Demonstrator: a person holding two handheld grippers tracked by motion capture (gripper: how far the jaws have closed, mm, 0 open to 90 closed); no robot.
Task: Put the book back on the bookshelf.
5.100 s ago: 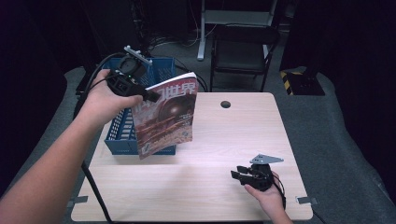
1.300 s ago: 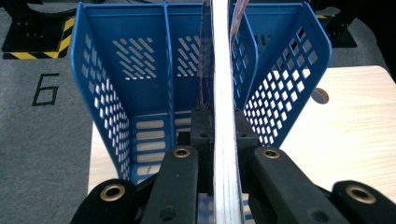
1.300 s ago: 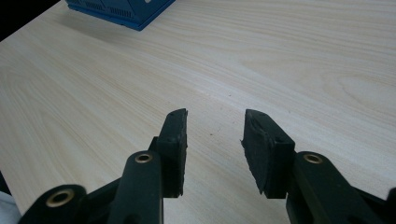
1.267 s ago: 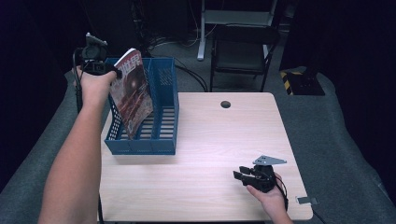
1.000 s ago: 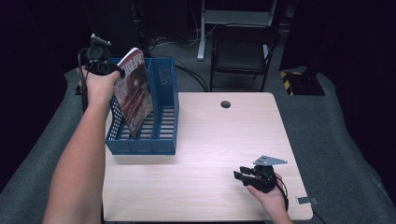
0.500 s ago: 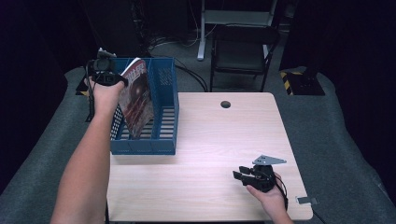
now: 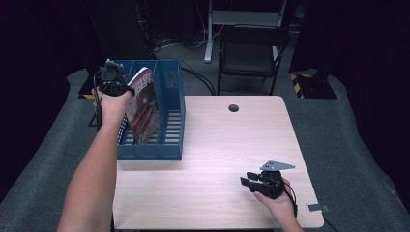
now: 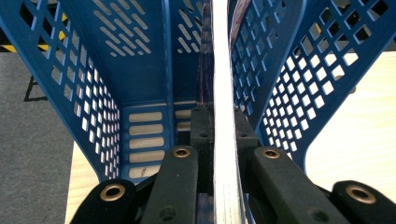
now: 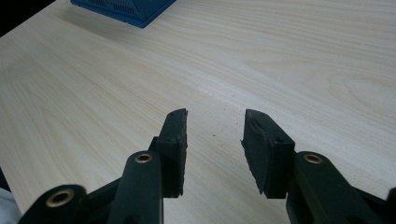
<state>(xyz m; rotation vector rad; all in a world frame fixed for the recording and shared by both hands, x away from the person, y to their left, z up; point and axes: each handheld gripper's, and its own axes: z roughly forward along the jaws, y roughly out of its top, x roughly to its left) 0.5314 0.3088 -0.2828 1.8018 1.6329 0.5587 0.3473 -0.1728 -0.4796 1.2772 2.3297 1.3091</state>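
Observation:
A magazine (image 7: 143, 106) with a dark red cover stands nearly upright inside the blue slotted file rack (image 7: 170, 128) at the table's far left. My left gripper (image 7: 113, 79) is above the rack's left side, shut on the magazine's top edge. In the left gripper view the magazine's white page edge (image 8: 222, 116) runs up between the closed jaws (image 8: 219, 126), with the rack's blue walls (image 8: 65, 79) on both sides. My right gripper (image 7: 249, 182) rests low over the table near the front right, open with nothing between its fingers (image 9: 212, 135).
The light wooden table (image 7: 222, 145) has a round cable hole (image 7: 233, 108) near its far edge. A black chair (image 7: 251, 53) stands behind the table on grey carpet. A corner of the blue rack (image 9: 123, 10) lies far ahead of the right gripper.
The left gripper swung the magazine from over the table to upright and lowered it into the blue rack, drifting right and down. The right gripper stayed put.

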